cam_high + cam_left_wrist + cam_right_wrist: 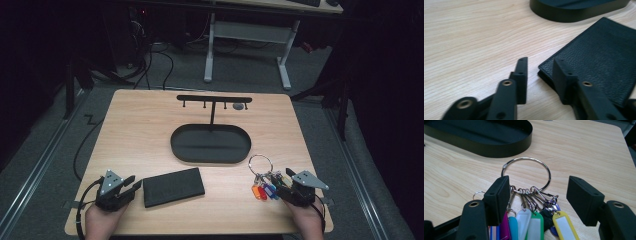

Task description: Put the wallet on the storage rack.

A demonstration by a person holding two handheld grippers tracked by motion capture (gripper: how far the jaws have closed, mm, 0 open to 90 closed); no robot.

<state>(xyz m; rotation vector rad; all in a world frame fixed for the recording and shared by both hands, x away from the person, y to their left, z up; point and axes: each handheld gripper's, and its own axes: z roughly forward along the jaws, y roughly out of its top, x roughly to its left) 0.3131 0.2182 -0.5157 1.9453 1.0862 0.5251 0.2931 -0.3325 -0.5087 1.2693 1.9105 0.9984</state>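
The key bunch lies near the right front corner of the surface, its big ring flat on the wood and pointing toward the oval tray at the middle. The right claw stands open around the bunch, one jaw on each side of the clips, not yet pressing anything. The left jaw looks to touch the outermost clip, though the angle makes that hard to judge.

To grip well, the claw should close on the clips and the near arc of the ring, not on the plastic tags, which would slip and let the bunch swing. Lowering the jaws until they nearly brush the wood before closing should help, since the ring is thin and lies flat. A slow, level lift should keep the tags from snagging.

If the hook rack above the tray, toward the far edge, is the goal, the far arc of the ring should stay free so it can go over a peg.

The left claw rests near the left front corner, partly open and holding nothing, its jaws at the wallet's near corner. It should stay put so the wallet does not shift.
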